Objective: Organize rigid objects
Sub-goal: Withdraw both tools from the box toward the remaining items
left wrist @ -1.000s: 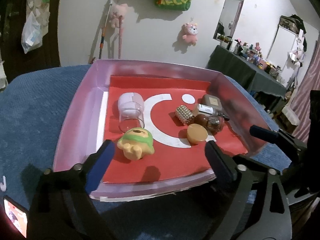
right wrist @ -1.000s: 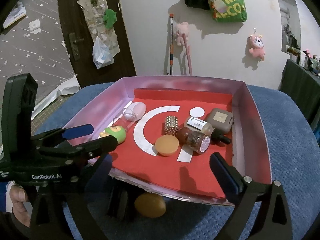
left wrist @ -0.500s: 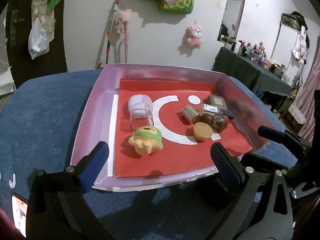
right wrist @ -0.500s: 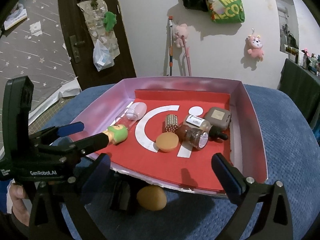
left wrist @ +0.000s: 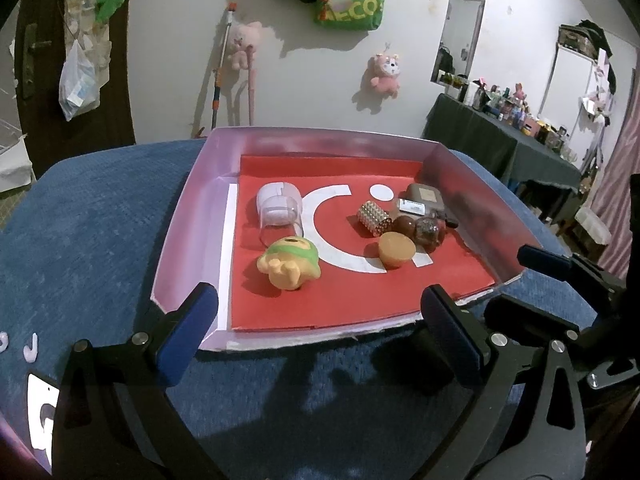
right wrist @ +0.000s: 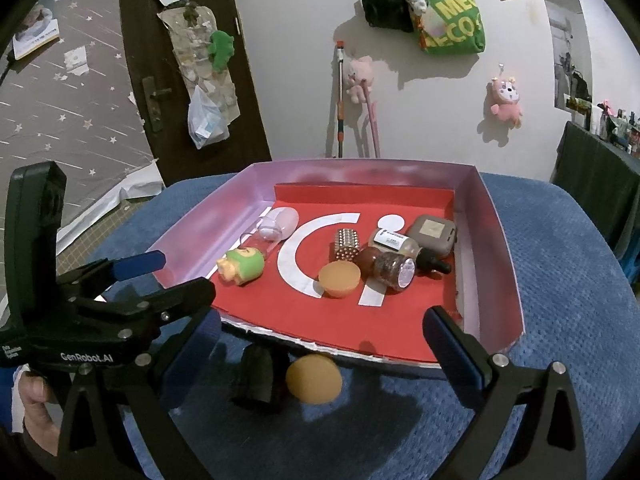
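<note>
Left wrist view first: we see our left gripper (left wrist: 316, 334) with its blue pads wide apart and nothing between them, hanging over the blue cloth (left wrist: 84, 232) just before the near edge of the pink tray (left wrist: 188, 216). On the red floor of the tray, the green and yellow toy figure (left wrist: 290, 262) lies on the left side, close to the clear cup (left wrist: 279, 212) with the pale lid. On the right side a group stands together: the studded cylinder (left wrist: 373, 219), the orange cap (left wrist: 396, 249), the brown bottles (left wrist: 420, 230) and the grey case (left wrist: 425, 196). At the right edge we see the other gripper from the side. Right wrist view next: our right gripper (right wrist: 320, 350) also has its fingers far apart and holds nothing. The left gripper (right wrist: 160, 276) enters from the left, a hand (right wrist: 34, 410) behind it. The same things lie in the tray (right wrist: 500, 240). Outside it, on the cloth near the front edge, we see an orange round piece (right wrist: 314, 378) and just beside it a dark small object (right wrist: 256, 374) that we cannot identify.
</note>
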